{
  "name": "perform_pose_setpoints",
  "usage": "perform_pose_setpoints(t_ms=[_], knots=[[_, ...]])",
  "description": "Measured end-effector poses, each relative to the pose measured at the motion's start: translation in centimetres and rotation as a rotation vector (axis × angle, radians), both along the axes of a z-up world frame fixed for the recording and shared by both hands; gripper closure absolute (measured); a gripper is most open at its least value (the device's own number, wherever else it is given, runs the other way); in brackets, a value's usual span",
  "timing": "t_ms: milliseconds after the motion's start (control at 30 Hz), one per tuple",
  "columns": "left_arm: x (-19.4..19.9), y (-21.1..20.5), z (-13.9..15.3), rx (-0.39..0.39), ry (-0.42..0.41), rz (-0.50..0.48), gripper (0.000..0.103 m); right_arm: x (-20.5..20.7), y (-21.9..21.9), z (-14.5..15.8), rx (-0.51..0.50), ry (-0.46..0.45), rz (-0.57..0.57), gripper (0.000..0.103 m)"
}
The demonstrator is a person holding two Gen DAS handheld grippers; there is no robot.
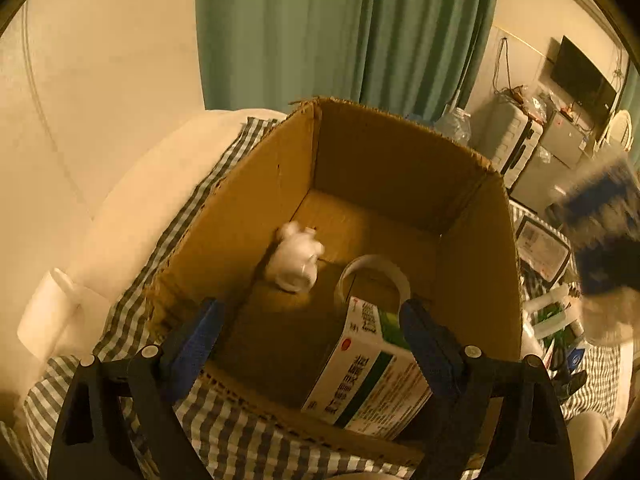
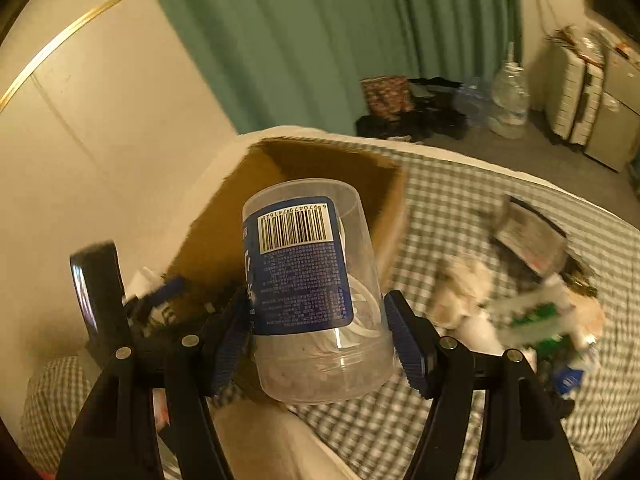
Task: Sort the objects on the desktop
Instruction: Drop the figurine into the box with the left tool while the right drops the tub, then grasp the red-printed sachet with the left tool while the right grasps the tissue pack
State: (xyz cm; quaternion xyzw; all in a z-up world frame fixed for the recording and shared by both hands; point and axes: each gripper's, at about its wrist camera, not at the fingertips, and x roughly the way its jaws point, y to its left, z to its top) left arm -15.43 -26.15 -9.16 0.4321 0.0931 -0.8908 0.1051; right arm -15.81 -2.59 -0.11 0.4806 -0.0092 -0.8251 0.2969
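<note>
While the checked bedsheet [image 2: 460,216] fills most of both views, the open cardboard box [image 1: 224,236] sits on it at centre in the left wrist view and at 11 o'clock of centre in the right wrist view. Green curtain [image 1: 344,28] hangs behind at 12 o'clock; suitcase [image 1: 516,140] and a dark screen [image 1: 580,76] at 2 o'clock.

Inside the box: medicine carton [image 1: 372,376] leaning at 5 o'clock against the near wall, tape roll [image 1: 376,276] just behind it, small white figurine [image 1: 296,260] at 10 o'clock of the roll, blurred.

Left gripper [image 1: 312,320]: jaws spread wide over the box, nothing between the pads; right finger overlaps the carton's edge in view, contact unclear.

Right gripper [image 2: 316,332]: clamped on the clear plastic jar [image 2: 316,292], blue label with barcode facing the camera, jar tilted. It blocks most of the box opening in that view. The same jar shows blurred at 3 o'clock in the left wrist view.

Loose clutter [image 2: 532,308] lies on the sheet at 3 o'clock of the jar, too blurred to identify. Water bottles [image 2: 508,100] stand on the floor at 1 o'clock.
</note>
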Motion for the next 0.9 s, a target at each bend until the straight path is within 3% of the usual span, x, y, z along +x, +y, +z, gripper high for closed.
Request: perform_pose_setpoints(t_ms=[200, 400, 600, 900], knots=[[0.2, -0.4, -0.6, 0.011, -0.008, -0.006, 0.011, -1.3, -4.4, -1.9, 0.019, -0.034, 0.042, 0.036], [0.4, -0.4, -0.6, 0.005, -0.013, -0.017, 0.010, -1.7, -5.7, -2.3, 0.005, -0.019, 0.030, 0.033], [0.6, 0.3, 0.0, 0.001, -0.013, -0.025, 0.010, -0.8, -4.6, -0.1, 0.035, 0.086, 0.000, 0.030], [2.9, 5.6, 3.9, -0.024, 0.056, -0.104, 0.009, 2.0, 1.8, 2.8, 0.015, 0.126, -0.099, 0.030]])
